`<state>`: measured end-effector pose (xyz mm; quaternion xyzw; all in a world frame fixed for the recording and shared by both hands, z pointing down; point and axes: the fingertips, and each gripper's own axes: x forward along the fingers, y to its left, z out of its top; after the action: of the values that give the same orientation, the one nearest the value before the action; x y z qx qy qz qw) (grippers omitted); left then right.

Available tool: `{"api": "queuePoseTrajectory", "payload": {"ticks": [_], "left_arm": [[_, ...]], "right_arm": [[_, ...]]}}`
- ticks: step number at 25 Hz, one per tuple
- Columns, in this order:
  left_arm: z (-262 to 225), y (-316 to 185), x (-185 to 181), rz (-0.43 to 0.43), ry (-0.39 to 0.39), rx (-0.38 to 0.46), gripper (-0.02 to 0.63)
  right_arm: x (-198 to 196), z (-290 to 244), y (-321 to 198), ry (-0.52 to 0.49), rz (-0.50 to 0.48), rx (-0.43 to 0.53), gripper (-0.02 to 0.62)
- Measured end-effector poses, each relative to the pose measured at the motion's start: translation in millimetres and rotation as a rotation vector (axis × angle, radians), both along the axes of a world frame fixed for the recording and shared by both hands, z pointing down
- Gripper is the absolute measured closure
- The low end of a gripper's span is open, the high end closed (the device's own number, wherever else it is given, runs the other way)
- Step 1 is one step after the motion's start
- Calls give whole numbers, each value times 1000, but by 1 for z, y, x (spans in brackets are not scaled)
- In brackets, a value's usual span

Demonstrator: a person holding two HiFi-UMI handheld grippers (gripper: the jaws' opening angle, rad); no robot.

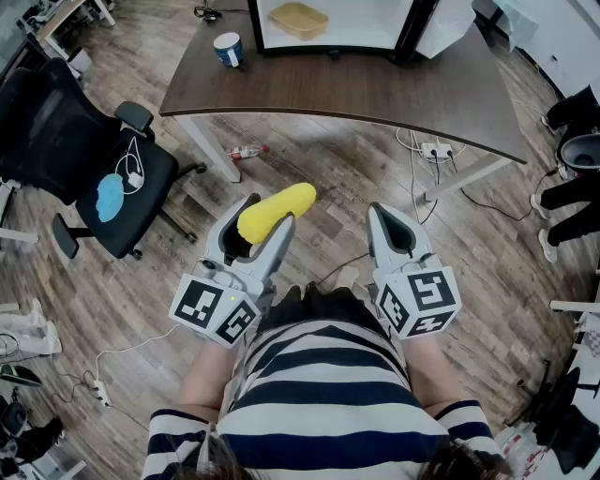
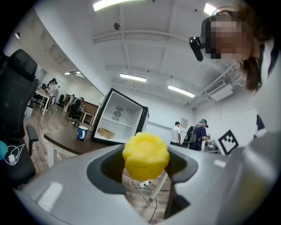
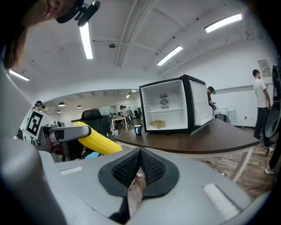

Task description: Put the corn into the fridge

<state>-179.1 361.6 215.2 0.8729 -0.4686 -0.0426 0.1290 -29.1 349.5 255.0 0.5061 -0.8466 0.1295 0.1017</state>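
Ahead of the person's striped torso, over the wood-plank floor, the long yellow bumpy-surfaced corn cob (image 1: 284, 204) was carried in the left gripper (image 1: 266, 217), whose grey jaws were closed on the cob near its nearer end, so that most of its length projected forward and to the right beyond the tips. Seen along those jaws in the left gripper view, the cob's rounded end (image 2: 145, 155) sat squarely between the dark pads. The right gripper (image 3: 139, 166) was empty, its ribbed pads pressed together with nothing between them. Well apart from the cob, the small black-framed fridge with a white interior (image 1: 330, 28) stood with its door open on the curved dark-brown table (image 1: 375, 89), a tan shallow tray (image 1: 298, 19) lying on its floor and a blue mug (image 1: 228, 49) standing just beside it on the tabletop. Judged from its even colour and slight gloss, the cob was probably a light, stiff replica, though the views could not settle this. Its knobbly rows should resist slipping, yet the long overhang could let it pivot in the jaws; a hold nearer mid-length would be steadier. Crushing seemed unlikely.
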Motion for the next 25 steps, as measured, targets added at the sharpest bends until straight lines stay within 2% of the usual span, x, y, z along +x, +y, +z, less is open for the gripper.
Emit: {"api": "queuePoseTrajectory", "payload": {"ticks": [6,16,25], "left_arm": [[-3,-1,9,2,-15,-8,606],[-8,-17,21,-25,-34,-16,606],[-16,-41,42,-73,-37,-2,606]], "right_arm": [[6,-6,-3,-122,-2,-15,604],[15,-4,-26,-114,-34,-31,604],[25,-7,-54,-112,-109,-34,604]]}}
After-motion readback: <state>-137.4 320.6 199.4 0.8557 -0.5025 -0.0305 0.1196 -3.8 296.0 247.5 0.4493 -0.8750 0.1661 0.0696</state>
